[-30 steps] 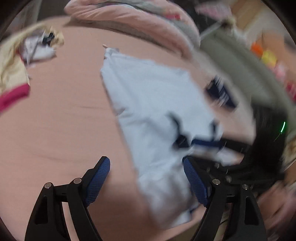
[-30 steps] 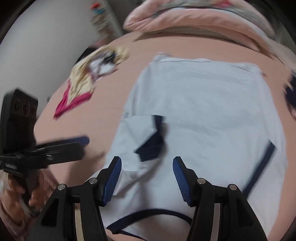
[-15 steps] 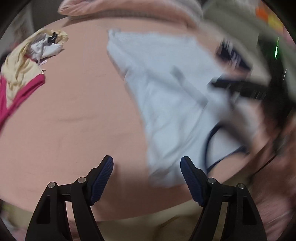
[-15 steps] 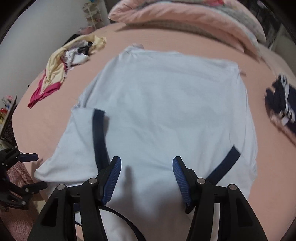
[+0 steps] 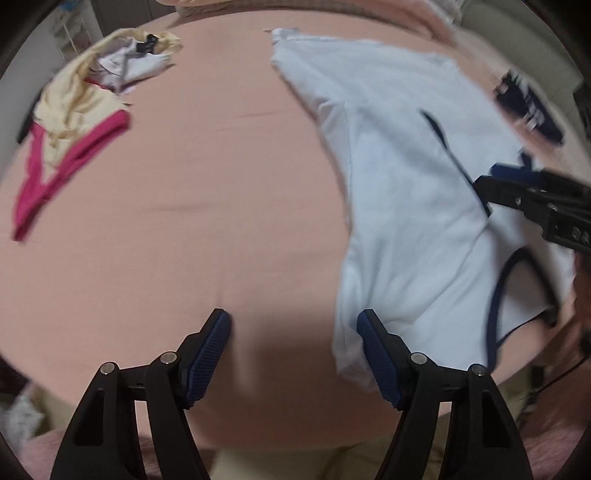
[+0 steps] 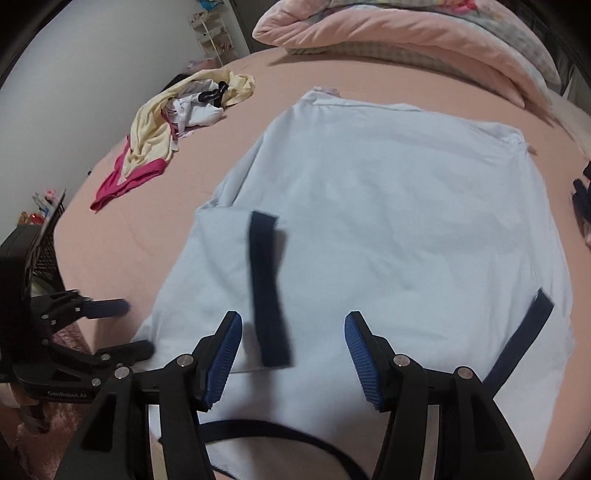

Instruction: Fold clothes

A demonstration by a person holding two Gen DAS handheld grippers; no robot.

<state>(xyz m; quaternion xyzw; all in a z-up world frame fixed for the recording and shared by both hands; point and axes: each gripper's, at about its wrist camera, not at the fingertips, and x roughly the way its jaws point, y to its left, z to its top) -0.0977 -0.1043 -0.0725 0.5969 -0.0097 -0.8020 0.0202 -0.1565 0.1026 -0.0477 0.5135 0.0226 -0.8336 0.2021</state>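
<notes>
A light blue T-shirt (image 6: pixel 388 221) with navy trim lies flat on the pink bed sheet (image 5: pixel 184 221), neckline toward me. Its left sleeve is folded inward, so the navy cuff (image 6: pixel 267 288) rests on the body. The other navy cuff (image 6: pixel 524 339) lies at the right edge. My right gripper (image 6: pixel 293 354) hovers open over the shirt near the neckline, the folded cuff just ahead of its fingers. My left gripper (image 5: pixel 295 347) points down at bare sheet beside the shirt (image 5: pixel 406 184). Its jaws are closing with nothing between them, and the right pad (image 5: pixel 376 358) is at the shirt's folded edge.
A heap of yellow, pink and white clothes (image 6: pixel 173 129) lies at the far left of the bed. A rolled pink duvet (image 6: pixel 406 33) runs along the back. A dark navy garment (image 5: pixel 528 107) sits right of the shirt. A black crate (image 6: pixel 22 266) stands off the bed's left edge.
The crumpled left sleeve now lies flat, folded onto the shirt. The left gripper has tilted downward and drawn off toward the bed's near edge, its jaws slightly narrower. The right gripper shifted a little over the shirt.
</notes>
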